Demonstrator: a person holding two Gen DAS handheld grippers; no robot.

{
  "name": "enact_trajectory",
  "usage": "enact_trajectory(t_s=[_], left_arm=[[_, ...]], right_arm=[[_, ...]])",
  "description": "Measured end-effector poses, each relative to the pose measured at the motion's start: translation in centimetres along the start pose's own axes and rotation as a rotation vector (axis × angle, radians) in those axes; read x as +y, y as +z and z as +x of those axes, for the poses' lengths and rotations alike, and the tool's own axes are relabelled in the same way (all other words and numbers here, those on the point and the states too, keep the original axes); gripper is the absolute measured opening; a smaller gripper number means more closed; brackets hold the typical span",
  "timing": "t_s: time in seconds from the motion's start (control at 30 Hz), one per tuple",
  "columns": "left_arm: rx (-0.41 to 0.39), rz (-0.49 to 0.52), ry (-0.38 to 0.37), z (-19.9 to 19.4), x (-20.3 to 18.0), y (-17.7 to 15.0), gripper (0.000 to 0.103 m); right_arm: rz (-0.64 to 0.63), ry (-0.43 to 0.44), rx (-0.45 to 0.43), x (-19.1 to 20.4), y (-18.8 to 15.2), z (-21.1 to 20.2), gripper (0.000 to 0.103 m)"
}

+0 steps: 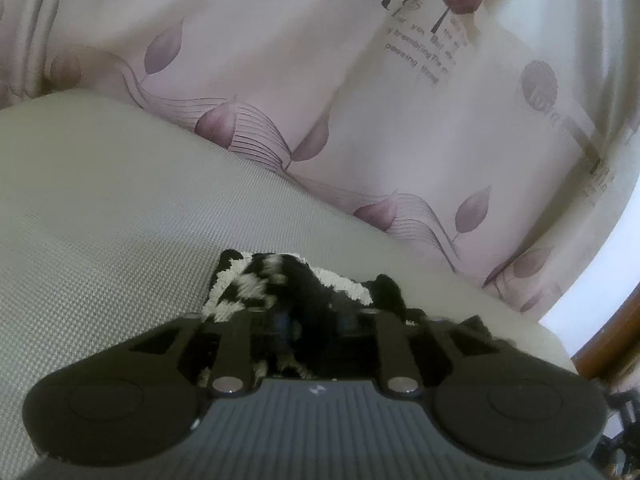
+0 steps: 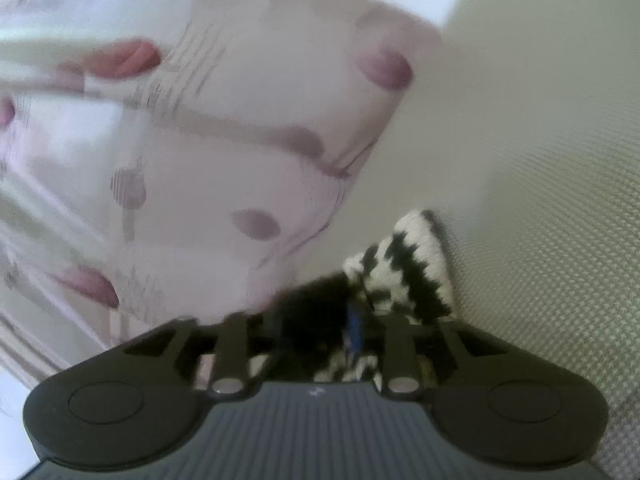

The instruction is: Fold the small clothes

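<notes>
Gripping the same black-and-white knit piece [image 1: 256,284], left tool [image 1: 308,320] and right tool [image 2: 332,320] both clamped on it, near the grey surface's [image 1: 100,208] curtain-side edge.

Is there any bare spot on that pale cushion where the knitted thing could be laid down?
Yes. In the left view, the cushion lies bare between the knitted piece and the leaf-print curtain. In the right view, it is bare beyond the knit. It is crowded only by the left gripper and right gripper.
</notes>
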State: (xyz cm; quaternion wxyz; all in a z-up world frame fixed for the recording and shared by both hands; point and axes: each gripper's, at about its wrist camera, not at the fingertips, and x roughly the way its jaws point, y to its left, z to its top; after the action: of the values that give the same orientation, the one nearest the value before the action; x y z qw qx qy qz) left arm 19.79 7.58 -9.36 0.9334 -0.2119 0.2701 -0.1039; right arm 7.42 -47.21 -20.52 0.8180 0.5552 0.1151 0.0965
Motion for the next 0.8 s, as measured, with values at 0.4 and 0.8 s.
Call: enact_trajectory(t_s=[0.4,0.8], left_arm=[[-0.125,0.082,0.077,-4.7,1.3,0.3,0.101],[0.119,0.145,0.032,-4.7,4.1,-3.3,0.021]], right_arm=[[-0.453,-0.155,0.076,4.0,-1.6,-3.5,0.081],[-0.522,-0.24,0.158,4.3,-3.4,-2.9,0.019]])
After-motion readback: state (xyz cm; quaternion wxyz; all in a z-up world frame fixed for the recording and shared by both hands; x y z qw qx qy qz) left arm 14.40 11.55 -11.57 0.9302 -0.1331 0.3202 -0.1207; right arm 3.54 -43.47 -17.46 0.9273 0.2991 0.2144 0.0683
